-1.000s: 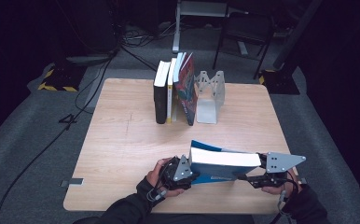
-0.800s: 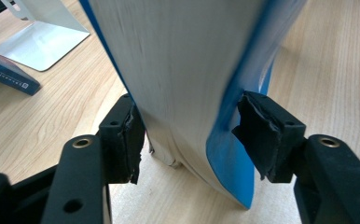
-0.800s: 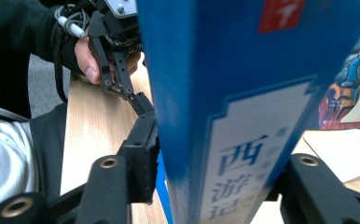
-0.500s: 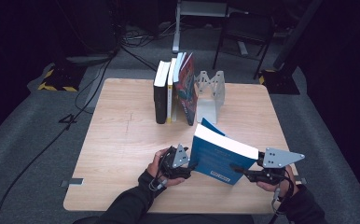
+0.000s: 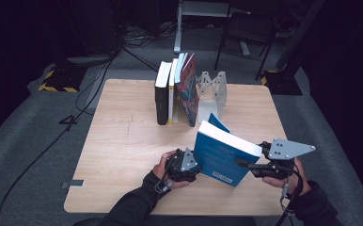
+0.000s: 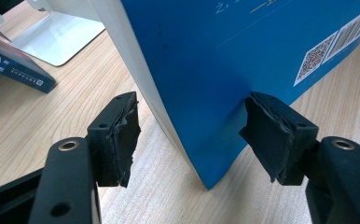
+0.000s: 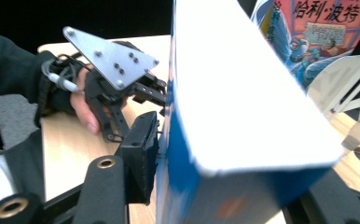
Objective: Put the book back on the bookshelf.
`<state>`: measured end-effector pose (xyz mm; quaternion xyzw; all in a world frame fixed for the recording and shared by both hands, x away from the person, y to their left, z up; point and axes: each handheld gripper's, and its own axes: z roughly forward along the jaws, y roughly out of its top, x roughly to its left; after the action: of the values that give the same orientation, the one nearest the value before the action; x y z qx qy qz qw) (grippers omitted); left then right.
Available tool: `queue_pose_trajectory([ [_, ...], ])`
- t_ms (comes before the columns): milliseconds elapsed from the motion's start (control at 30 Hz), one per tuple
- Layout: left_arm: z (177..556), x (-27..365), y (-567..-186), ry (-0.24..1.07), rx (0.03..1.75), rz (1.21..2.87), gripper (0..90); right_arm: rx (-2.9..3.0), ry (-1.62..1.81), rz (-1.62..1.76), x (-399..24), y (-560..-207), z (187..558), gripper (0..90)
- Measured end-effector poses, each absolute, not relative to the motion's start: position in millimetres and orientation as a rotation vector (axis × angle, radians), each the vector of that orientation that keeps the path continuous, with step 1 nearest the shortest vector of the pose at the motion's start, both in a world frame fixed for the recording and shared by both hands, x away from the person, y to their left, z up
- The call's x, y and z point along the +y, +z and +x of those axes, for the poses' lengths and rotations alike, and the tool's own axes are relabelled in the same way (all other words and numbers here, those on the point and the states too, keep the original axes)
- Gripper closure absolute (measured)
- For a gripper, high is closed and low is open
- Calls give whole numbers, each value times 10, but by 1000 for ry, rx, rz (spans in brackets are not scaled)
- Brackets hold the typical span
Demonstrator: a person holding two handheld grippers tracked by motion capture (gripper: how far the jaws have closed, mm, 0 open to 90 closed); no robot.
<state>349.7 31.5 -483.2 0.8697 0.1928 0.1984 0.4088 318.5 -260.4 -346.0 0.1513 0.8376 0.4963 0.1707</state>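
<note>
The blue book [image 5: 224,155] stands tilted on its lower corner near the front of the bench [image 5: 123,141], between the two hands. The right tool [image 5: 245,165] clamps its right end. The left tool [image 5: 196,165] has just widened: the book's corner sits between its jaws, one pad [image 6: 271,135] touching the cover, the other apart.

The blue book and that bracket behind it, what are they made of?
Blue book: paper, apparently a glossy softcover, with white page edges showing. Bookend: looks like bare, silvery sheet metal with cut-out holes. Table: pale wood grain, possibly laminate.
</note>
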Motion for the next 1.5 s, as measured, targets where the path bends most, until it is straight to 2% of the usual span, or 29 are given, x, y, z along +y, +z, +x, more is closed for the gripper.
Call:
queue_pose_trajectory([
  [133,3502,302,-4842,482,495,2187,339,2452,1356,425,-2531,-3362,3229,551],
  [400,3524,296,-4857,461,500,2185,315,2565,1294,473,-2392,-3239,3323,517],
  [600,3521,313,-4854,416,509,2199,324,2652,1129,498,-2271,-3178,3385,576],
  [833,3433,601,-4802,273,504,2268,257,2631,1121,544,-2281,-3178,3389,586],
  [1200,3182,1170,-4899,300,607,2334,236,2621,1107,568,-2266,-3174,3357,595],
  [1267,3173,1233,-4915,295,647,2332,247,2617,1106,566,-2261,-3174,3338,597],
  [1300,3173,1233,-4915,295,647,2332,285,2617,1106,566,-2261,-3174,3338,597],
  [1500,3187,1298,-4982,277,691,2338,255,2598,1107,569,-2312,-3175,3279,600],
])
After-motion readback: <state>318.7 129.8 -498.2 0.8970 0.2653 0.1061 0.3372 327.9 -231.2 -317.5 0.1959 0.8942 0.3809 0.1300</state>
